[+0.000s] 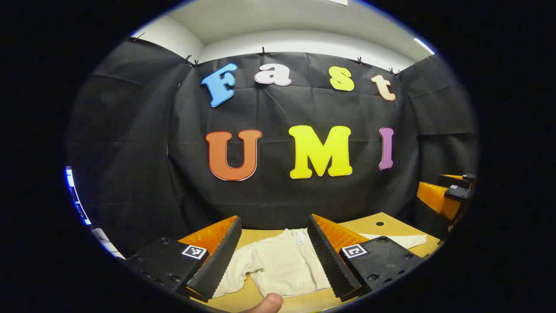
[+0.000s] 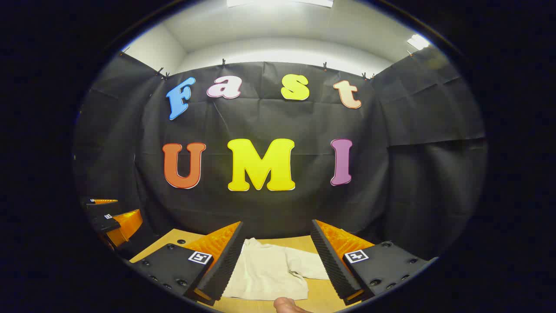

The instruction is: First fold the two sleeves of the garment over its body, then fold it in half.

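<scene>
A cream long-sleeved garment [image 1: 282,261] lies spread on the wooden table [image 1: 391,226], its collar toward the far wall. One sleeve [image 1: 402,240] stretches out to the right, and the other [image 1: 232,280] bends down at the left. My left gripper [image 1: 275,221] hangs open above the near part of the garment, holding nothing. In the right gripper view the garment's body [image 2: 267,271] and one sleeve [image 2: 315,268] lie between the fingers of my right gripper [image 2: 277,224], which is open and apart from the cloth. Each gripper also shows to the other: the right one [image 1: 447,191], the left one [image 2: 110,215].
Black cloth walls close the booth behind and at both sides of the table. A small round hole [image 1: 380,224] marks the tabletop near its far right, also visible as a hole [image 2: 181,241]. A thumb [image 1: 269,302] shows at the bottom edge, and another thumb [image 2: 286,304].
</scene>
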